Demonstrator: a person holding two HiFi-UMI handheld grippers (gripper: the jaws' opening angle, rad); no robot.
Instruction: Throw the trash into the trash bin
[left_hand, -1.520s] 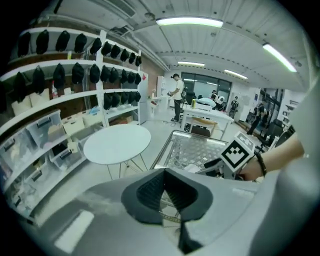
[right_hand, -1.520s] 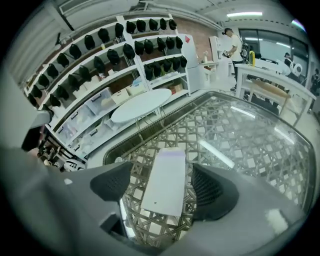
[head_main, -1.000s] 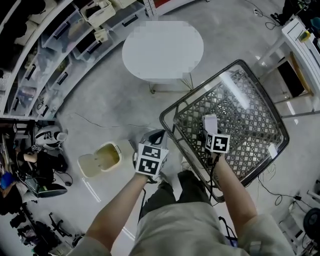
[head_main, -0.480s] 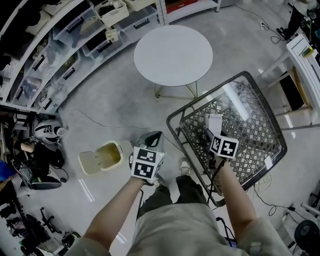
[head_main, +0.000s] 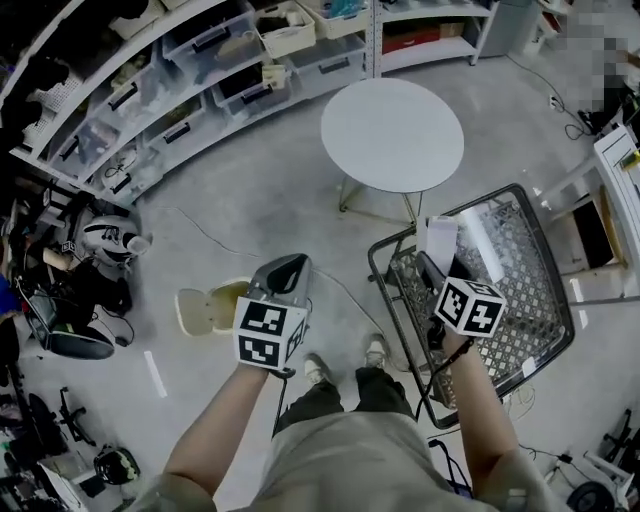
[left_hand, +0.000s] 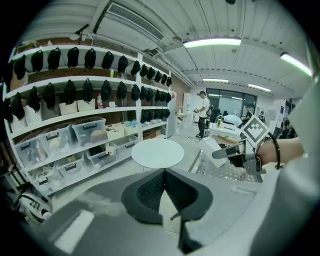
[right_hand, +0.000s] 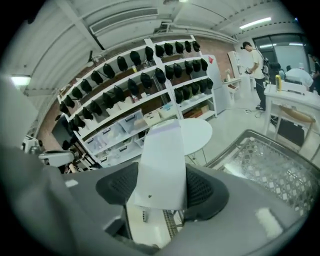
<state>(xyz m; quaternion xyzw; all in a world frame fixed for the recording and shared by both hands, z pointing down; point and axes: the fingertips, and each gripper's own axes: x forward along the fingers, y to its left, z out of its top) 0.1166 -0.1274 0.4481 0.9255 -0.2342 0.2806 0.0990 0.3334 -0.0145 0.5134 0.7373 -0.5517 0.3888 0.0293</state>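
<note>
Right gripper (right_hand: 162, 187) clamped on white carton (right_hand: 162, 160), jaws fairly wide, left gripper (left_hand: 163, 172) closed, empty

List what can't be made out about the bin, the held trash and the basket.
Trash bin contents: head view, too small, right edge behind the left gripper.
White box print: right gripper view, blurred; lower end behind the right gripper.
Basket near corner: head view, hidden by the right forearm.

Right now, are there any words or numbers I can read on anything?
None can be read.
White box: blank, just a tiny dark speck.
Marker cubes: black-and-white squares, no letters.
Shelf bins: dark labels, too small to read.
</note>
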